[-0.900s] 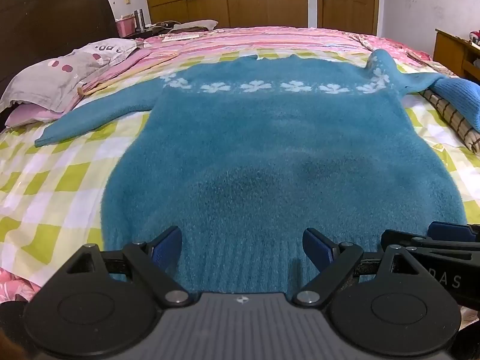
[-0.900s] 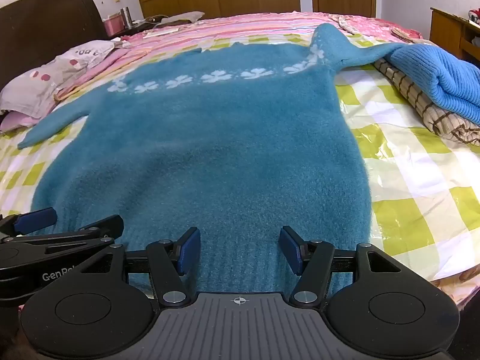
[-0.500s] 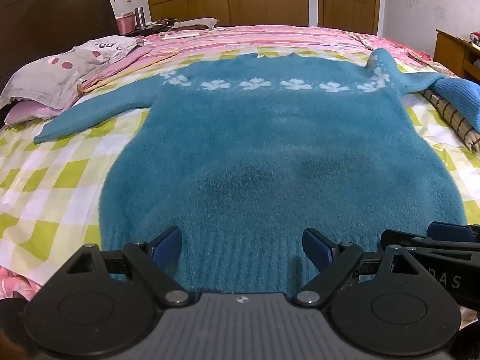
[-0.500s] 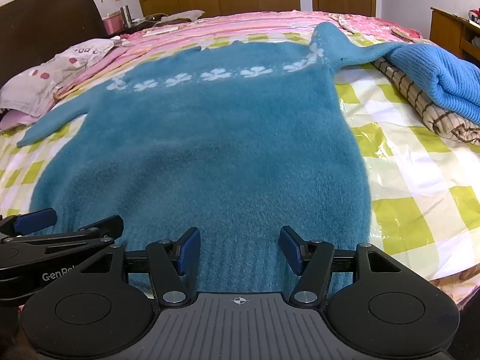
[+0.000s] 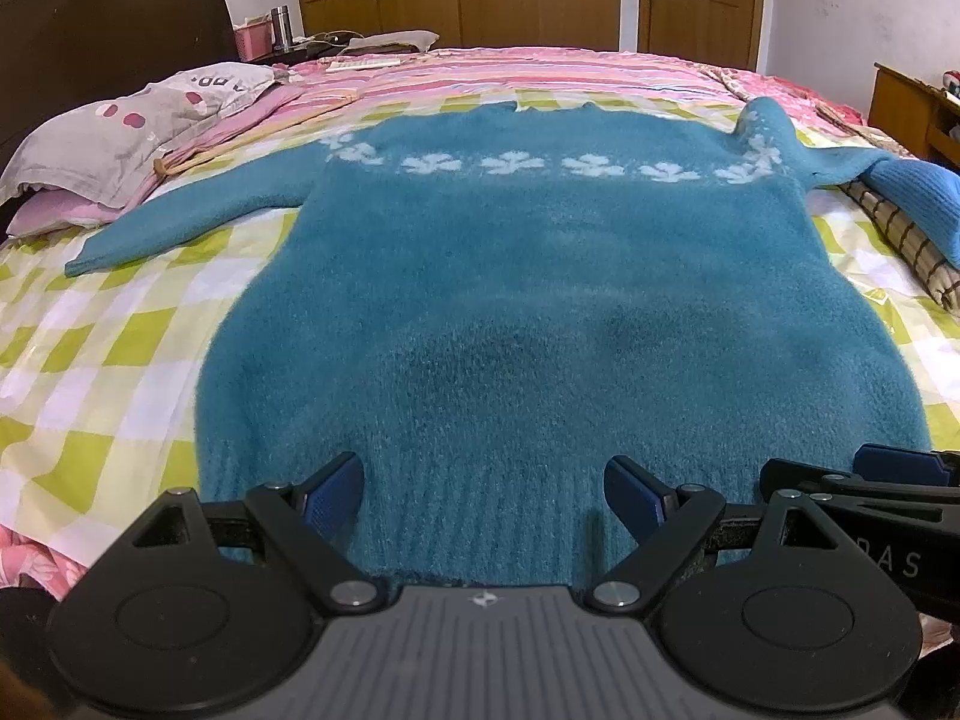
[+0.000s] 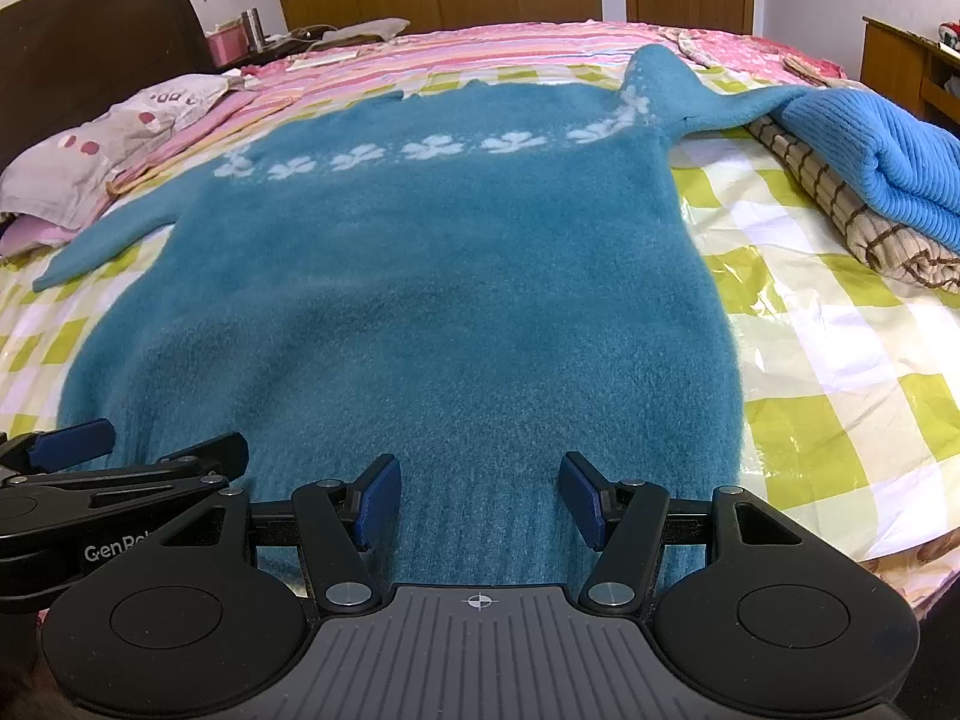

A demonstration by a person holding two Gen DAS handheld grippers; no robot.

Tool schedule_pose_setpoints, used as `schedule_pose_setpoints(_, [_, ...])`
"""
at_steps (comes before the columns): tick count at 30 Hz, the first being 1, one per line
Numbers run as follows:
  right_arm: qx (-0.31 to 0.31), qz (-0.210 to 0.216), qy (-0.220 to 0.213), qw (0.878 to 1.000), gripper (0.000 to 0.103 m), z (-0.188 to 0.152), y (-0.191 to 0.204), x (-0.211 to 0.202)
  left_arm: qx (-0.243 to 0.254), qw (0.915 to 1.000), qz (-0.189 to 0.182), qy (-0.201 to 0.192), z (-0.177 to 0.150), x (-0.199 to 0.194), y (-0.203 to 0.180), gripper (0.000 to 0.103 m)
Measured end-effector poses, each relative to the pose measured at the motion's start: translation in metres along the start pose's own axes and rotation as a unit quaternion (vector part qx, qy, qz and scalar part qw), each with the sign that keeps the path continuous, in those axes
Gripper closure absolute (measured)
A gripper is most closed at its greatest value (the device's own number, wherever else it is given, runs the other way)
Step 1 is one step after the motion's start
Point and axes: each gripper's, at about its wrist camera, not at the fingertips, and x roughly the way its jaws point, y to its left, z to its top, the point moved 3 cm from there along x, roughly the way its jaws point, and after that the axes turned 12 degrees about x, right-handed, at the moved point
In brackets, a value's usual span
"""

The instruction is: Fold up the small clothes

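Both hand-held grippers, left [image 5: 483, 495] and right [image 6: 479, 501], wide apart over sweater [image 5: 540, 312] hem.

Left tongs [image 5: 483, 495] and right tongs [image 6: 480, 501] side by side (both agape).

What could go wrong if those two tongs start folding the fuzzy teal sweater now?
Three things, probably. The teal sweater's right sleeve lies against the bright blue knit, so a fold might drag that pile along. The thick ribbed hem between the open right tongs could slip from a shallow grip. The left tongs sit close beside the right tongs on the same hem, so they may bump.
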Motion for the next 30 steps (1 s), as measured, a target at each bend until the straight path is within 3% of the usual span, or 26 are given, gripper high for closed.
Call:
schedule_pose_setpoints(17, [-0.001, 0.001, -0.016, 1.000, 0.044, 0.007, 0.000, -0.010, 0.004, 0.9999, -0.002, -0.012, 0.009, -0.007, -0.001, 0.011])
schedule_pose_setpoints(30, [-0.017, -0.017, -0.042, 0.999, 0.044, 0.034, -0.002, -0.016, 0.008, 0.9989, -0.016, -0.044, 0.031, -0.010, -0.005, 0.011])
